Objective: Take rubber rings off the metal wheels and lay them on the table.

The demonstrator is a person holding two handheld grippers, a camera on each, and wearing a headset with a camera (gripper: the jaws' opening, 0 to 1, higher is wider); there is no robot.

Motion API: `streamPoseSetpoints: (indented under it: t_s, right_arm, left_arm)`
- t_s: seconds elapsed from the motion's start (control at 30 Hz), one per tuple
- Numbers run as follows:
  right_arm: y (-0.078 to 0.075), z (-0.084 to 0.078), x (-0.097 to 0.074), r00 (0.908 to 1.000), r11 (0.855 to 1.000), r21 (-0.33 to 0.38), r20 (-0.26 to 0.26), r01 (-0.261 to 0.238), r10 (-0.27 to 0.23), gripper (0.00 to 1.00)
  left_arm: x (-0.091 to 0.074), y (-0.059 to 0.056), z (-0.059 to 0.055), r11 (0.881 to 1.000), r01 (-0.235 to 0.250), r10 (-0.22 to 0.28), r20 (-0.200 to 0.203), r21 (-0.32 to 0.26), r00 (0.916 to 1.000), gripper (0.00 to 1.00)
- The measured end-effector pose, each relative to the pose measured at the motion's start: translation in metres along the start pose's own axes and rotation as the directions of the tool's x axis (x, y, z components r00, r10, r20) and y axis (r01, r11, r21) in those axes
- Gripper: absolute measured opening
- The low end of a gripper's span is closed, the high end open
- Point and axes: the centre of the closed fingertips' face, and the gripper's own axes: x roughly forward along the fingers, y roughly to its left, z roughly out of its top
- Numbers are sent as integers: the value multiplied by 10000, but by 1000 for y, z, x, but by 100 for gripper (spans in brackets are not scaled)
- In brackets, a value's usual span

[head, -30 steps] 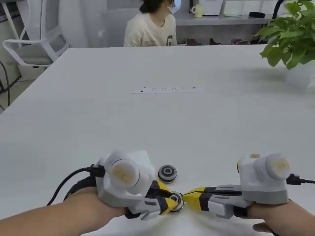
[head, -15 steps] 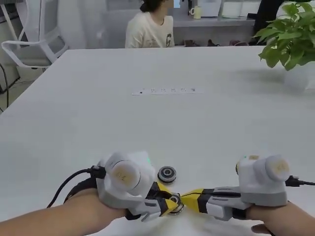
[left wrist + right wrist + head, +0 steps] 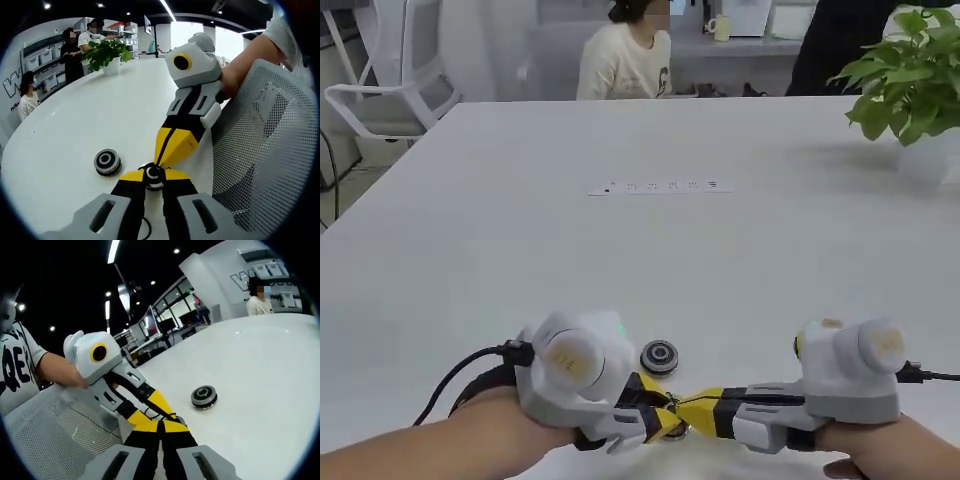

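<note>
Left tool (image 3: 668, 421) clamped on wheel (image 3: 153, 176); left gripper view shows hub face-on, head view just its edge. Right tool (image 3: 160, 424) jaws together at rim. Second wheel (image 3: 659, 356) flat on surface (image 3: 620, 250), axle up.

The left gripper (image 3: 663, 420) and the right gripper (image 3: 690, 406) are meeting tip to tip on the near side of the loose metal wheel (image 3: 659, 356), their yellow jaws narrowing to a point where a second wheel (image 3: 676, 431) is peeking out, mostly hidden. The loose metal wheel is lying flat on the white table (image 3: 520, 230), wearing its black rubber ring (image 3: 659, 345), apart from both grippers. Well beyond that wheel a white power strip (image 3: 660, 186) is lying across the table, farther beyond it a person in a pale shirt (image 3: 623, 65) is sitting, and far off to its right a leafy plant (image 3: 905, 65) is standing
</note>
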Motion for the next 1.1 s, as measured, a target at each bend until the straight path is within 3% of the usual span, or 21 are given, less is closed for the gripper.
streamPoseSetpoints:
  t_s: [0.4,0.63,0.7,1.1]
  right_arm:
    - [-9,-5,-2,9990,9990,-217,-180,397,-401,0]
    - [-9,-4,-4,9992,9992,-136,-131,381,-382,0]
    - [-9,-3,-4,9993,9994,-72,-76,353,-354,0]
    - [-4,2,-7,9999,10000,-43,-95,85,-85,0]
  left_arm:
    - [0,0,0,9999,-30,30,6,-113,10000,7]
    - [-3,-2,1,9995,174,-168,-203,277,9997,10]
    - [-7,-7,2,9989,407,-403,-175,238,9990,14]
    - [-29,-10,18,9987,509,-512,378,75,9980,24]
